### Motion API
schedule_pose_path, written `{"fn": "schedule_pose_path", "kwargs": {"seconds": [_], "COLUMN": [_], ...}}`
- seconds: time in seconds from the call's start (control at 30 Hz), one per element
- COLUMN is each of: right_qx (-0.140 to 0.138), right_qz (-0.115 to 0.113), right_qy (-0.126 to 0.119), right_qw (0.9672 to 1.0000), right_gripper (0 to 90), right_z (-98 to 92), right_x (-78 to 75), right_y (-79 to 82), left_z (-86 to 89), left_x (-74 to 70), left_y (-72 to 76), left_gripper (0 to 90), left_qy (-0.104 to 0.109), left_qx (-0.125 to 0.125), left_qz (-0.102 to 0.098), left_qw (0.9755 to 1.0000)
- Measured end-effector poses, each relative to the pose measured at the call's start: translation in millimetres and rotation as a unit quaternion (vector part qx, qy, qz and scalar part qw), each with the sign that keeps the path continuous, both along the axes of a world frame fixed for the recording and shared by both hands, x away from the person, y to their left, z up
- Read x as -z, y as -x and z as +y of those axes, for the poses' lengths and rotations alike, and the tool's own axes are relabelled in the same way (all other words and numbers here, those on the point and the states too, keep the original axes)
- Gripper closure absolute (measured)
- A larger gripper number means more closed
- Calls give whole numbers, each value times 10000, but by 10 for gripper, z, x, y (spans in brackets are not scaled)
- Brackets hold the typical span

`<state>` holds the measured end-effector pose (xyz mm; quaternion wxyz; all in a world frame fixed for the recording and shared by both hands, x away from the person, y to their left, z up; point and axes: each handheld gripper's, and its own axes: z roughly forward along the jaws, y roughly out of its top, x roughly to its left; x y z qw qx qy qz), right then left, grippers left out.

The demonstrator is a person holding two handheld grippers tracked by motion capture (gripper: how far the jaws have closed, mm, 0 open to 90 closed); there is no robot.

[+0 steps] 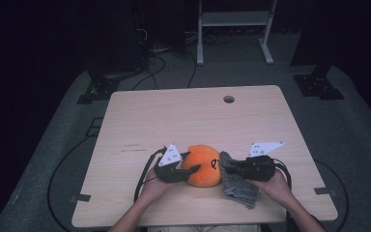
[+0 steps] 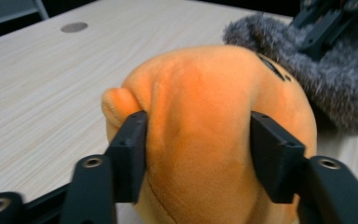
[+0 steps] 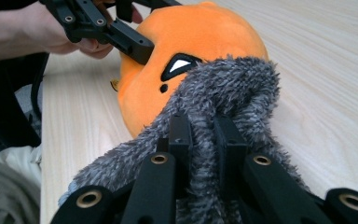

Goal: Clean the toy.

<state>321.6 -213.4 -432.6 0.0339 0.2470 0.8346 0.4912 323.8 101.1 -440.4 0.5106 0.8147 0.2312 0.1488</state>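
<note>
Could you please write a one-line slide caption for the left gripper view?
Left gripper squeezes an orange plush toy on the wooden table, grey fuzzy cloth beside it.

We see a soft, short-piled orange plush toy [image 2: 214, 130], a shaggy grey fuzzy cloth [image 3: 223, 88], matt black plastic jaws, and a pale, smooth matt wood-grain table [image 1: 174, 111].

Black tools [image 1: 189, 168], grey 3-cornered plates [image 1: 170, 154]

plush toy [image 1: 203, 166]: on the desk [image 1: 188, 116], near its front edge
cloth [image 1: 238, 186]: right of the toy, seemingly touching it
</note>
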Motion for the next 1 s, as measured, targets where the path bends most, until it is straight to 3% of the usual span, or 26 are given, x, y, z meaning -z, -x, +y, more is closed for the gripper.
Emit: {"fn": "schedule_pose_path", "kwargs": {"seconds": [0.1,0.2,0.3,0.4,0.47,0.5,0.57,0.6,0.67,0.73,0.8,1.0], "right_qx": [54,127,125,204,113,63,-14,-35,-66,-54,-43,105], "right_qz": [-8,-179,-409,-455,-298,-265,-350,-391,-398,-432,-378,-42], "right_qy": [-42,-191,-207,-6,51,61,183,250,247,253,275,412], "right_qw": [10000,9996,9989,9988,9995,9996,9992,9989,9989,9987,9989,9991], "right_gripper": [792,793,793,796,797,797,797,798,797,798,798,796], "right_z": [-2,13,132,227,241,242,245,246,217,192,152,-107], "right_x": [-27,-140,-240,-226,-155,-138,-109,-96,-75,-62,-42,7], "right_y": [-37,-67,-100,-189,-221,-215,-156,-130,-84,-59,-42,-67], "left_z": [14,-50,-165,-190,-144,-103,-45,-34,-68,-92,-108,-82], "left_x": [-16,-12,22,44,38,20,-20,-29,8,56,64,79], "left_y": [-33,-46,-13,74,87,70,7,-52,-139,-165,-118,-71], "left_gripper": [498,505,498,462,366,315,210,169,128,159,262,352], "left_qy": [292,519,471,360,351,495,788,912,716,648,432,295], "left_qx": [-163,-532,-694,-582,-428,-355,-355,-402,-380,-281,-257,-21], "left_qz": [84,-32,-253,-339,-194,-80,109,322,676,810,509,315], "left_qw": [9994,9972,9962,9971,9983,9981,9962,9945,9944,9942,9974,9991]}}
